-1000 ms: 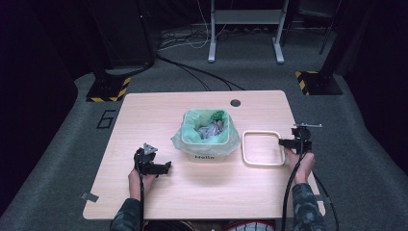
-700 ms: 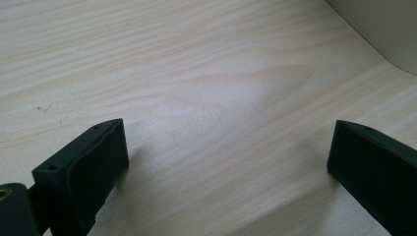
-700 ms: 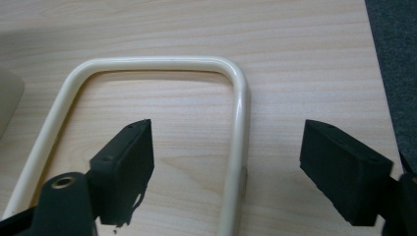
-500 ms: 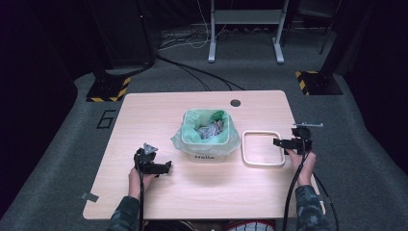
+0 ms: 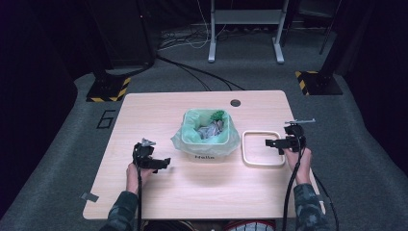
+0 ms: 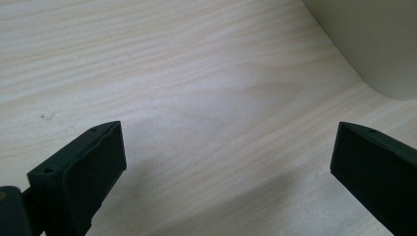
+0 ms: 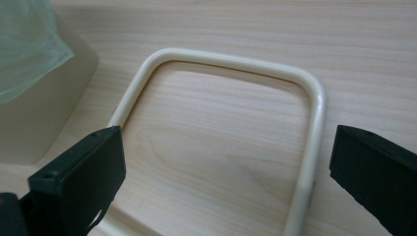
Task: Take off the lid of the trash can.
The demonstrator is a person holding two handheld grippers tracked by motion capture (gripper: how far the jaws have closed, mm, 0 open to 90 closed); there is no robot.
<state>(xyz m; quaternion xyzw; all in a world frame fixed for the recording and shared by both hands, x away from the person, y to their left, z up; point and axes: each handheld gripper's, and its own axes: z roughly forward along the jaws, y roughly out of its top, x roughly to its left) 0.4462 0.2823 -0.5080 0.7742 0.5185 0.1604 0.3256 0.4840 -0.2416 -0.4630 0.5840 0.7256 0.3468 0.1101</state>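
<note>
A small cream bin (image 5: 208, 148) lined with a green bag (image 5: 192, 130) stands mid-table, with crumpled rubbish inside. To its right lies a cream square ring (image 5: 262, 148), flat on the wood. My right gripper (image 5: 269, 143) hovers at the ring's right side, jaws wide open over the ring (image 7: 314, 108), nothing between them. The bin's corner (image 7: 34, 123) is at the left of the right gripper view. My left gripper (image 5: 166, 162) is left of the bin, open above bare wood, with the bin's wall (image 6: 373, 44) at the upper right of its view.
The light wooden table (image 5: 159, 108) has a round cable hole (image 5: 235, 102) at its far edge. A grey tape scrap (image 5: 89, 197) sits near the front left corner. Beyond the table are dark floor, cables and a metal stand (image 5: 245, 29).
The right gripper has shifted slightly left and nearer, over the ring's right side. The left gripper has stayed in place.
</note>
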